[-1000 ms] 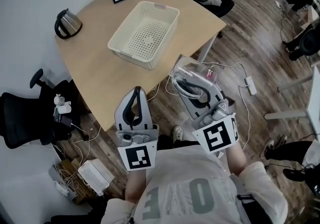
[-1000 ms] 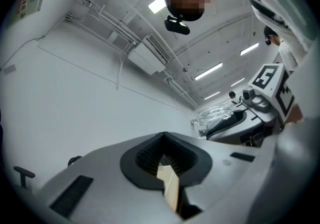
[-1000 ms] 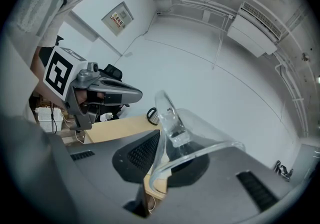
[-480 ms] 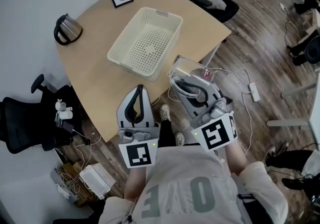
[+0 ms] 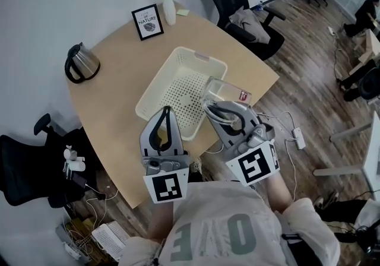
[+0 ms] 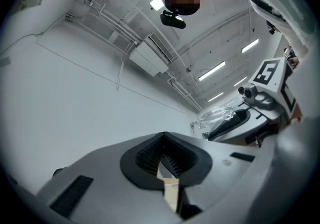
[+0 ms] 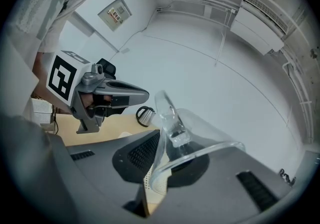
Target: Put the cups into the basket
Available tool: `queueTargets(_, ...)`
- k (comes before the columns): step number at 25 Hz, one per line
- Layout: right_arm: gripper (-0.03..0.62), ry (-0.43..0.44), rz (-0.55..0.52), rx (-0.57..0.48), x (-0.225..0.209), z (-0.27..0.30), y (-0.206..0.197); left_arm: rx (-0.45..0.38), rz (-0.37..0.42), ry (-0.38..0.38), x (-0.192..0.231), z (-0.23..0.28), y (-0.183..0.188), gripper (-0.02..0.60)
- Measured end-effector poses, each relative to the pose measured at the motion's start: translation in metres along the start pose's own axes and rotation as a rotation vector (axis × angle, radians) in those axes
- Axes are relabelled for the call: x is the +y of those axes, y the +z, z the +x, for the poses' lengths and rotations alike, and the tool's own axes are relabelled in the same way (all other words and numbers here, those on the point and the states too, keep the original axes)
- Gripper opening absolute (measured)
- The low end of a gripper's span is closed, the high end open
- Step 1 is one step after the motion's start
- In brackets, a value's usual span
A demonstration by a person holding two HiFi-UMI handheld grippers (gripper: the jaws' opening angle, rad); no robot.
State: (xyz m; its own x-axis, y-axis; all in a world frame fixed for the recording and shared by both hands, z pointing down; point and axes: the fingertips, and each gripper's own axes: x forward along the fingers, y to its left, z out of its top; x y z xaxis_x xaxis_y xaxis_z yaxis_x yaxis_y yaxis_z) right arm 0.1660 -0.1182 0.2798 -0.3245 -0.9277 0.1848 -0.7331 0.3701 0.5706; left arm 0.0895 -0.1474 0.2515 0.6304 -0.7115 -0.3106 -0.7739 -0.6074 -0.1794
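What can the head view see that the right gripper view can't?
Only the head view shows the framed picture, the white vase and the black chair on the wooden floor. Only the right gripper view shows an air unit high up and a wall sign. Both show the clear cup pinched by the right gripper, the shut left gripper, the kettle and the tan table.
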Motion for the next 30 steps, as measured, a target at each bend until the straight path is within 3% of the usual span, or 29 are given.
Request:
queueTargets(6,0.029,0.033,-0.005,0.027,-0.022,0.069,-0.009,0.04,-0.011,0.025,0.044,0.039,-0.036,0.008)
queueTargets(9,0.029,0.056,0.001,0.041,-0.026,0.102,-0.013,0.058,-0.073,0.039,0.068,0.054,-0.057,0.008)
queueTargets(13,0.029,0.112,-0.027,0.081,-0.025,0.129,-0.027,0.107,-0.093,0.072,0.088,0.065,-0.083,0.008)
queueTargets(21,0.029,0.2,-0.024,0.102,-0.028,0.148,-0.038,0.148,-0.089,0.146,0.091,0.067,-0.089,0.008)
queueTargets(30,0.029,0.337,-0.096,0.157,-0.023,0.171,-0.062,0.201,-0.061,0.205,0.093,0.063,-0.106,0.008)
